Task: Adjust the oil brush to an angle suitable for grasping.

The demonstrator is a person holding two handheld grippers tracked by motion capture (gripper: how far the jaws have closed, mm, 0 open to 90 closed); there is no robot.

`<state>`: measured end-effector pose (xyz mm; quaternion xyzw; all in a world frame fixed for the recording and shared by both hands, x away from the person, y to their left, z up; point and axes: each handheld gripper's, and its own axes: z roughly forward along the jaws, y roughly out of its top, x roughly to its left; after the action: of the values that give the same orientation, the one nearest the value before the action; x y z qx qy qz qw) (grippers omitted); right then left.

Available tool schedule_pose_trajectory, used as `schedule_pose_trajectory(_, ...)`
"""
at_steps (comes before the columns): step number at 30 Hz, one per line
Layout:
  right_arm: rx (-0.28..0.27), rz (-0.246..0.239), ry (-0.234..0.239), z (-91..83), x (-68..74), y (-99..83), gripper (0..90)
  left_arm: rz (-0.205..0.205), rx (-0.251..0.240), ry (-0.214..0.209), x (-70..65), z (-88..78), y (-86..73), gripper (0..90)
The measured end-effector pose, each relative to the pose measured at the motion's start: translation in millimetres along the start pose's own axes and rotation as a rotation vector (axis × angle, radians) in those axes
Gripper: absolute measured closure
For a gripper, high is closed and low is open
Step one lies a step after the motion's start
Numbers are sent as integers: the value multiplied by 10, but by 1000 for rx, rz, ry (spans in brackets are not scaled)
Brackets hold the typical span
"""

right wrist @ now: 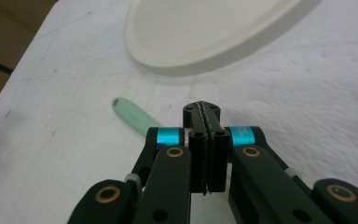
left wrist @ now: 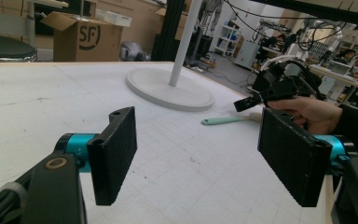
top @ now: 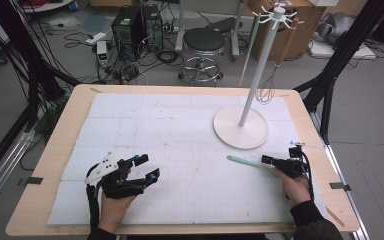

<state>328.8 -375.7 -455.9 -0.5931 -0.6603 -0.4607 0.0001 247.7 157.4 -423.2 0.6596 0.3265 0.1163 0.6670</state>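
From the high view, the left tool rests low over the near left part of the white-covered wooden desk, its jaws spread wide with nothing between them. The right tool sits at the near right, jaws pressed together, its tip at the near end of a slim mint-green plastic handle that lies flat on the desk just in front of the round white base of a tall white hanging stand; a wire whisk with a wooden handle hangs from one of the stand's hooks. In the left gripper view, the two black pads stand far apart over bare desk, and beyond them the mint-green handle lies beside the stand's base, with the right tool above its far end. In the right gripper view, the jaws meet flush; the handle passes beneath them, and whether it is pinched is hard to tell.
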Motion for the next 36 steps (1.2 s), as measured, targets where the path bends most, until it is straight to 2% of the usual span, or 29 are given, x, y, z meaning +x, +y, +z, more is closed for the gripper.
schedule_pose_trajectory(5, 2, 17, -17, -54, -106, -45, 900, 4, 3, 0, -4, 5, -1, 288)
schedule_pose_trajectory(9, -2, 3, -43, -112, -131, -45, 900, 1, 2, 0, 1, -1, -1, 288)
schedule_pose_trajectory(12, -17, 17, -62, -181, -207, -42, 900, 1, 0, -2, 1, 6, -3, 288)
schedule_pose_trajectory(14, -19, 38, -59, -201, -238, -46, 900, 3, 4, -2, -2, 6, -2, 288)
schedule_pose_trajectory(16, -14, 17, -80, -202, -224, -43, 900, 3, 1, -1, -2, 5, 0, 288)
schedule_pose_trajectory(18, -21, 18, -77, -208, -245, -37, 900, 1, 2, -3, -3, 0, 1, 288)
schedule_pose_trajectory(20, -22, 40, -70, -219, -265, -38, 900, 0, 0, -3, -3, -1, 0, 289)
schedule_pose_trajectory(26, 7, 25, -82, -215, -233, -67, 900, 2, -1, -4, -3, -1, 1, 289)
schedule_pose_trajectory(36, 34, 29, -43, -303, -169, -216, 900, 4, -2, -3, -11, 2, 4, 290)
